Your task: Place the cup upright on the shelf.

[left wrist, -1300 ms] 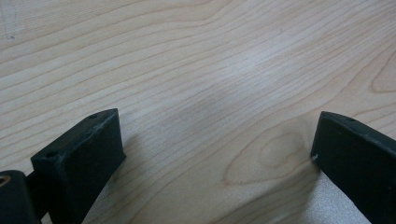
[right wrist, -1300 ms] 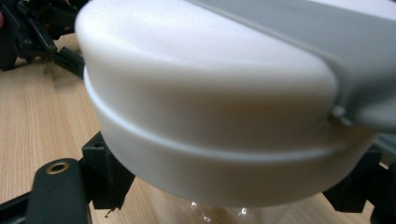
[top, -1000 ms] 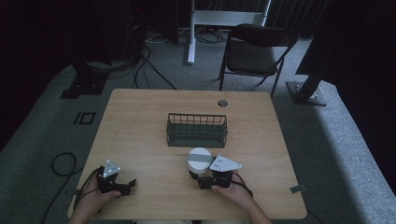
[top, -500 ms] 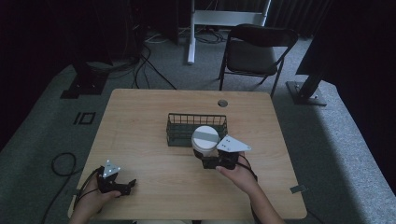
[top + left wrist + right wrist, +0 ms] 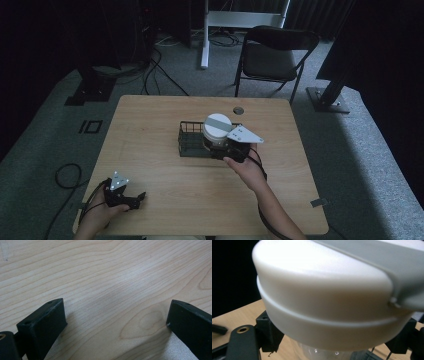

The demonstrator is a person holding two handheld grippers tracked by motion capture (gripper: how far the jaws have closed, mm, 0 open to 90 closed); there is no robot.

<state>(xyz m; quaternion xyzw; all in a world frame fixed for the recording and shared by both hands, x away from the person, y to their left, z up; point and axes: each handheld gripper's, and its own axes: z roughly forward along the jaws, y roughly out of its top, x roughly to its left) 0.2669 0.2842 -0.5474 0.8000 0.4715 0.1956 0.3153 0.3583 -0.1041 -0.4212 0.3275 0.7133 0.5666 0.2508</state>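
white-lidded jar (image 5: 217,131) w/ a grey strip across the lid, clear body below, held over the right end of the black wire basket (image 5: 192,141) at table centre. right gripper (image 5: 223,149) pinches the jar just under the lid, jaws on both sides. bare wood table (image 5: 150,120) all round the basket; small round hole (image 5: 238,110) behind it. left gripper (image 5: 136,200) rests near the front-left edge, jaws spread, nothing between. folding chair (image 5: 272,52) stands beyond the far edge.

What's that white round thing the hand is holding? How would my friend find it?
Find the wooden table, then the black wire basket at its middle. Over the basket's right end, the right gripper holds a clear jar: its white lid with a grey strip is the brightest thing there.
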